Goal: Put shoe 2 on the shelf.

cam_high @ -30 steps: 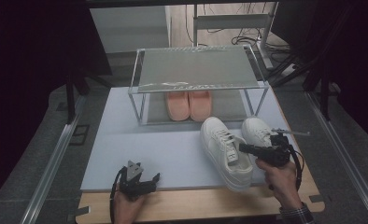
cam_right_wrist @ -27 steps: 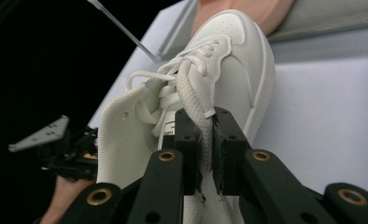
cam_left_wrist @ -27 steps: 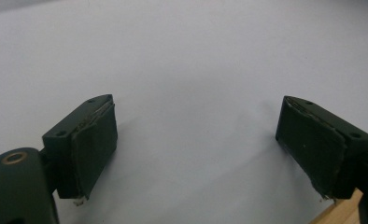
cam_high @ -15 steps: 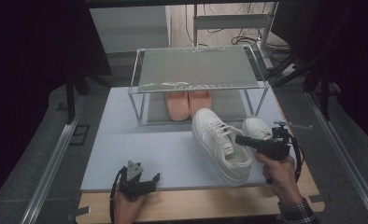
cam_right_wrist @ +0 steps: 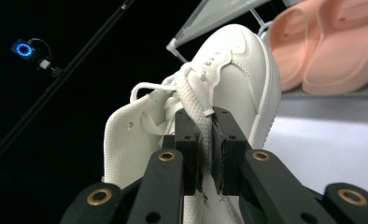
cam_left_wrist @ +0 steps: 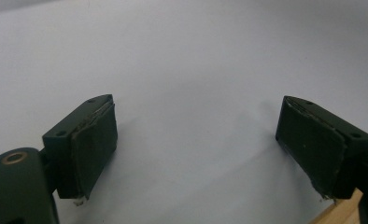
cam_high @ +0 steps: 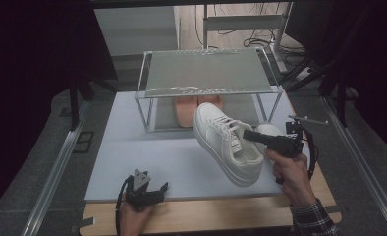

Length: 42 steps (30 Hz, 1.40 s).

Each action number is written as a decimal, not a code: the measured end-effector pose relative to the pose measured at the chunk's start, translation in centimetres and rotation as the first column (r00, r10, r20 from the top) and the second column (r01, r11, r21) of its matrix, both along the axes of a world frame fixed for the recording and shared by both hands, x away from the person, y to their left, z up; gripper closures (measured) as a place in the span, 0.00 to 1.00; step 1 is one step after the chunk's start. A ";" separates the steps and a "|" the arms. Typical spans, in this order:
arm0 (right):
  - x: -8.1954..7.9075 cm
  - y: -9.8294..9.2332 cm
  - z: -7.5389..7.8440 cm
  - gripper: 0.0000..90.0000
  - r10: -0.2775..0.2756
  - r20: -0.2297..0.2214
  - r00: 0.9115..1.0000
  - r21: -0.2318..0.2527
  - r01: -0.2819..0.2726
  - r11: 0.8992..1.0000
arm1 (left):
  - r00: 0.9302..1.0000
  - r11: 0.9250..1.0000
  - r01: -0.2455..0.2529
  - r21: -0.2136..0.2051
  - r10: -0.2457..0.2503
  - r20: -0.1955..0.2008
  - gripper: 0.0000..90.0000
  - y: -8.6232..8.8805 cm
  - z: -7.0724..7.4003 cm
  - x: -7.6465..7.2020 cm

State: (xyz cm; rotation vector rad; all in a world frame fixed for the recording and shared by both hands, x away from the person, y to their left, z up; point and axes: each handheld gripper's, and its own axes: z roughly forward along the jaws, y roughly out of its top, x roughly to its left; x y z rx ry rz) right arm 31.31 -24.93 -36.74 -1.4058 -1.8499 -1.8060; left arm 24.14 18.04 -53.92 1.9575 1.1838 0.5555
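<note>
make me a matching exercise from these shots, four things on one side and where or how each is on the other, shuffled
Things:
1. white sneaker
2. pink slippers
3. left gripper
4. second white sneaker

States:
A. on the lower shelf of the rack
B. jaws open, nothing between them
C. lying on the mat behind the right gripper
D. lifted, held by the tongue

Pairs: 1-D, 2-A, 3-B, 4-C

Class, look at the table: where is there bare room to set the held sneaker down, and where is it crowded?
Free: the grey mat left of the white sneaker, between the rack and the left gripper; also the rack's top. Crowded: under the rack, beside the pink slippers, and the right edge by the second sneaker.
</note>
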 end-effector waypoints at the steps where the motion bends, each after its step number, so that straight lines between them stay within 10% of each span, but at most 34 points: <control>1: 0.1 0.1 0.2 0.92 -0.002 0.000 1.000 0.007 0.002 1.000 | 1.000 1.000 0.001 0.001 -0.001 -0.001 0.14 0.0 0.0 0.0; 23: 2.7 1.9 4.1 0.92 -0.042 0.020 0.999 0.072 0.041 0.997 | 1.000 1.000 0.000 -0.003 0.000 0.000 0.14 0.0 0.0 0.0; 42: 8.4 3.7 5.4 0.92 -0.155 0.018 0.988 0.062 0.154 0.986 | 1.000 1.000 0.000 -0.004 0.000 0.000 0.14 0.0 0.0 0.0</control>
